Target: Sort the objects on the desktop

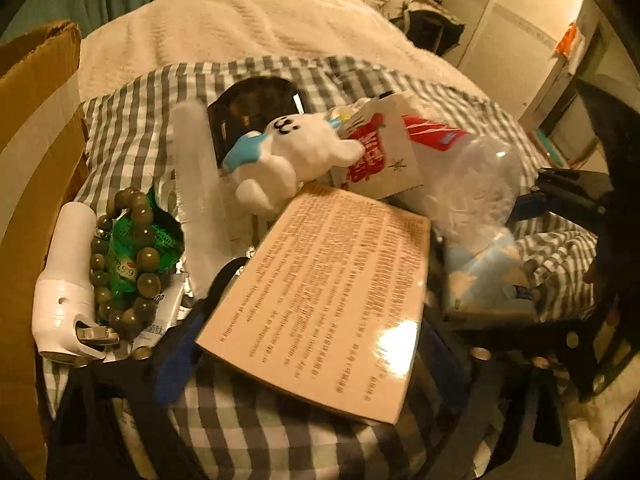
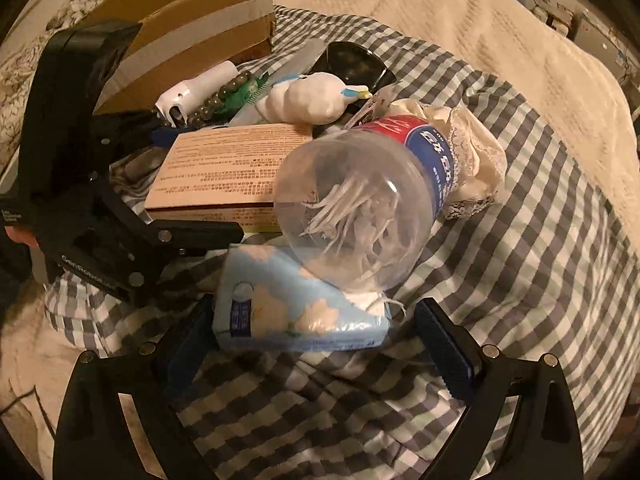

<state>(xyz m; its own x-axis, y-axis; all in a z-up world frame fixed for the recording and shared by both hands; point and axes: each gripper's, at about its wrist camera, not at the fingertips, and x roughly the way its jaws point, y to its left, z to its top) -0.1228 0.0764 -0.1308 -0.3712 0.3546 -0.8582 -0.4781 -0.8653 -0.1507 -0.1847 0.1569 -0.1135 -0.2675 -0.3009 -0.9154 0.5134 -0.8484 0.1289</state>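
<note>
Your right tool [image 2: 316, 344] is wide open around the blue tissue pack [image 2: 296, 312], which lies crosswise just under the plastic bottle [image 2: 360, 208]; left tool's state you cannot tell

One book [image 1: 320, 300], one plush toy [image 1: 296, 152], one clear plastic bottle [image 2: 360, 208], one tissue pack [image 2: 296, 316], one bead string [image 1: 132, 256] (beads too many to count), one cardboard box [image 2: 192, 20], one white tube [image 1: 68, 280].
</note>
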